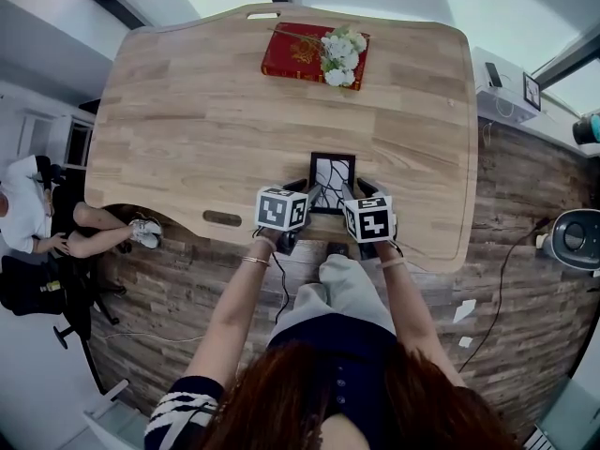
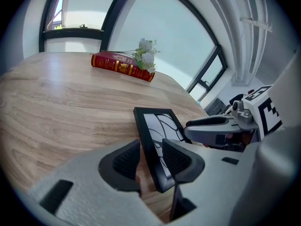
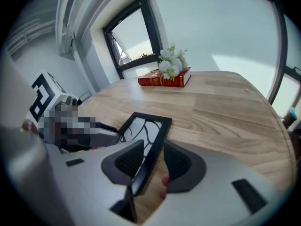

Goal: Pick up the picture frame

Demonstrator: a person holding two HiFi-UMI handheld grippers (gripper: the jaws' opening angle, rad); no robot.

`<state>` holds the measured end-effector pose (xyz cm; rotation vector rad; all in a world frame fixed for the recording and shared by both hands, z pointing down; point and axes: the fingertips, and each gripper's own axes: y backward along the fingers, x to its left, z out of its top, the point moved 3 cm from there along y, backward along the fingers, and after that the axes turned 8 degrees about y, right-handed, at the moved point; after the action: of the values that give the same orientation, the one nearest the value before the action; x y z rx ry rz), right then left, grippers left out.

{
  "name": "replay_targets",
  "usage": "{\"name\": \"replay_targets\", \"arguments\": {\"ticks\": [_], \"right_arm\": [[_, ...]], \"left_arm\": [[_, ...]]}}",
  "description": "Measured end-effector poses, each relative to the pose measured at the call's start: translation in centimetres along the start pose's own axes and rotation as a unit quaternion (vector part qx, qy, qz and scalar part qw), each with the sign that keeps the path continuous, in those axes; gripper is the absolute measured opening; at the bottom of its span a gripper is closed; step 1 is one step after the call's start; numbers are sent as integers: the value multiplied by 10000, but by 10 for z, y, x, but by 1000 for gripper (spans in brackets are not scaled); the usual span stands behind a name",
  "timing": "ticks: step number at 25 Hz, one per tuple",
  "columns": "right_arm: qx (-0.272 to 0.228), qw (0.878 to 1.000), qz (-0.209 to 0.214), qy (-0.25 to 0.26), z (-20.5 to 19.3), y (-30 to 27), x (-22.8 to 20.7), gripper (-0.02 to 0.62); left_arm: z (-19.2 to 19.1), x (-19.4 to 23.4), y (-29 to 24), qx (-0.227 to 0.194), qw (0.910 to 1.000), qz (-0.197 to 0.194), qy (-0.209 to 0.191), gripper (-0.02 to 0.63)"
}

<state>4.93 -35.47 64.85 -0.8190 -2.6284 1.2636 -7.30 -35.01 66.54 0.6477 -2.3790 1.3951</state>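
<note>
A black picture frame (image 1: 332, 178) with a white, black-lined print sits tilted at the near edge of the wooden table (image 1: 187, 129). My left gripper (image 1: 303, 195) straddles its left edge and my right gripper (image 1: 361, 195) its right edge. In the left gripper view the frame (image 2: 157, 126) runs between the jaws of the left gripper (image 2: 150, 160), and a gap shows beside the left pad. In the right gripper view the frame (image 3: 148, 128) also passes between the jaws of the right gripper (image 3: 153, 160), which stand wide and do not press on it. I cannot see the frame's lower end.
A red book (image 1: 305, 54) with white flowers (image 1: 343, 56) on it lies at the table's far edge. The table's front edge runs just under both grippers. A seated person (image 1: 37, 216) is at the far left on the floor level, and a speaker (image 1: 577, 239) stands at the right.
</note>
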Motion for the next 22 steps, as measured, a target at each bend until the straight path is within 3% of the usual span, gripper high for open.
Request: {"name": "replay_targets", "arguments": {"ticks": [14,22], "right_arm": [[142,9981,211,-567,-12,-11,2,115],[107,9987,32,-505,-12,-5,5,100]], "left_arm": [[-4,-1,-4,144,9999,89,8,130],[-4,-4,0,-45,9996,288,-32,111]]}}
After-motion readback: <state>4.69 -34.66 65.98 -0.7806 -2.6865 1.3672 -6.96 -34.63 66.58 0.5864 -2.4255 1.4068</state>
